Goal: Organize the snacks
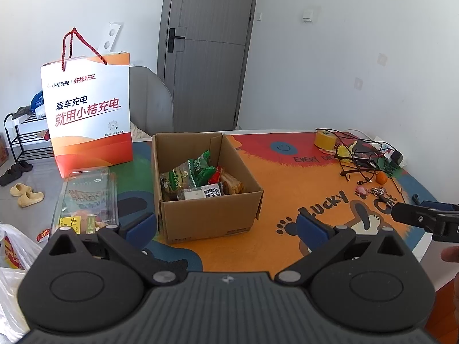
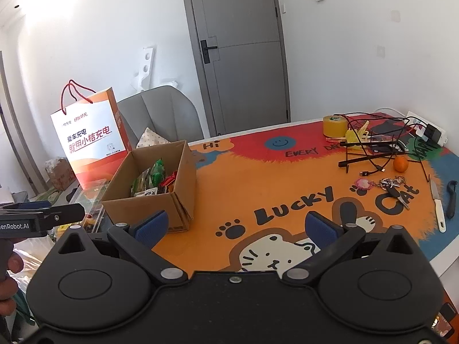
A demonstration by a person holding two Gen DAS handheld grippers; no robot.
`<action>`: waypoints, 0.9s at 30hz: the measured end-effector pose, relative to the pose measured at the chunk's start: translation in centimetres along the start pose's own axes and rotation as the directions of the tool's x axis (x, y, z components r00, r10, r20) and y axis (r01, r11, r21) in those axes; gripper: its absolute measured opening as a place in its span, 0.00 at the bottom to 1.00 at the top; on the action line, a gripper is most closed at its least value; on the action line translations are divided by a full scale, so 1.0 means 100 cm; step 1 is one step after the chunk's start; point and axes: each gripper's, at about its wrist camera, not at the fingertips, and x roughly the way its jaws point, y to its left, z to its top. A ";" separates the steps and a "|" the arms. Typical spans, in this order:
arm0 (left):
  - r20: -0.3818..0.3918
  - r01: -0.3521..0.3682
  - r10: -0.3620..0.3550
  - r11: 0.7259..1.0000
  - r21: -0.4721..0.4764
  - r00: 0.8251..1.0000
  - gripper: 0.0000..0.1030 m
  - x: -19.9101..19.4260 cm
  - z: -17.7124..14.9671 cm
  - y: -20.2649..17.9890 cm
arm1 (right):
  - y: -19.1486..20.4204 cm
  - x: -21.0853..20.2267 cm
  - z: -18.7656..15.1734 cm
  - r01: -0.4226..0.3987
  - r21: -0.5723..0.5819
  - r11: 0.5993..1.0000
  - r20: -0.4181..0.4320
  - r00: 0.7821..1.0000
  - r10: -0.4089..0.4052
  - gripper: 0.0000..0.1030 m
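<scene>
An open cardboard box (image 1: 209, 218) stands on the colourful table mat, holding several snack packets (image 1: 195, 177); it also shows in the right wrist view (image 2: 183, 172). A clear plastic snack tray (image 1: 86, 197) lies left of the box. My left gripper (image 1: 226, 226) is open and empty, hovering just in front of the box. My right gripper (image 2: 236, 226) is open and empty, over the mat right of the box. Each gripper shows at the edge of the other's view.
An orange and white paper bag (image 1: 89, 114) stands behind the tray. A tape roll (image 2: 334, 126), cables and a wire stand (image 2: 370, 146), a small orange (image 2: 400, 163), keys (image 2: 390, 185), a knife (image 2: 437, 203) and a peeler (image 2: 451, 197) lie on the right. A plastic bag (image 1: 11, 258) is at the left.
</scene>
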 end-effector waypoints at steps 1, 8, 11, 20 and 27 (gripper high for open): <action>-0.001 0.001 -0.001 1.000 0.000 1.000 1.00 0.000 0.000 0.000 | 0.000 0.000 0.000 -0.001 0.001 1.000 0.000 1.000 0.001 1.00; -0.001 0.002 -0.002 1.000 -0.002 1.000 1.00 0.001 0.000 0.000 | -0.002 0.001 0.000 0.002 0.007 1.000 -0.001 1.000 -0.002 1.00; -0.004 0.001 -0.001 1.000 -0.003 1.000 1.00 0.002 -0.001 0.000 | -0.002 0.002 0.000 0.004 0.006 1.000 -0.005 1.000 -0.004 1.00; -0.006 0.002 -0.002 1.000 -0.003 1.000 1.00 0.002 -0.001 0.000 | -0.003 0.002 0.000 0.001 0.007 1.000 -0.003 1.000 -0.001 1.00; -0.009 0.003 -0.003 1.000 -0.002 1.000 1.00 0.003 -0.001 0.000 | -0.003 0.002 -0.001 -0.001 0.005 1.000 -0.003 1.000 0.001 1.00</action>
